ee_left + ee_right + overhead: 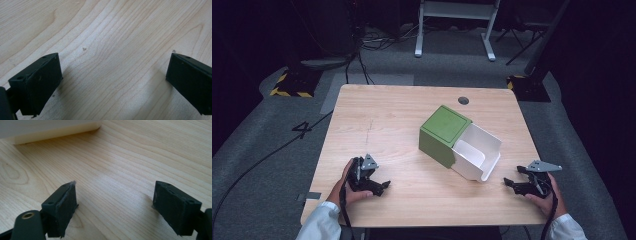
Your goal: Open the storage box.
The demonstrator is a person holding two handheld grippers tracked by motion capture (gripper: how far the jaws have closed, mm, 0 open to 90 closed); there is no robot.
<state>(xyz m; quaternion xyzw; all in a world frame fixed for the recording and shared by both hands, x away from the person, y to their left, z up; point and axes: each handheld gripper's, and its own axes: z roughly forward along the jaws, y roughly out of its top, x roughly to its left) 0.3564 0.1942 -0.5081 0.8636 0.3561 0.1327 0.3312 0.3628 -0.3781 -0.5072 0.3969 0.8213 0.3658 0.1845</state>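
High view first: green box (441,135) lying on its side just right of table centre, white drawer (477,152) pulled out of it toward five o'clock. Drawer's inside partly in shadow, contents hard to make out. Far room dark, only a white frame (457,22) and floor cables (377,42) readable at twelve o'clock.

Left hand (346,187) down at seven o'clock on the wooden table (377,115), wrapped around the left gripper (379,186), white sleeve cut off by the bottom edge. Jaws pointing toward three o'clock, spread wide, nothing between them but bare grain in the left gripper view.

Right hand (546,197) at five o'clock, close to the table's right edge, holding the right gripper (511,183). Jaws aimed toward nine o'clock, likewise released and parted wide over bare wood. Right gripper view: white drawer edge (47,130) cropped at eleven o'clock, well apart from the jaws.

Plenty of open tabletop between the two grippers, and across the whole left half.
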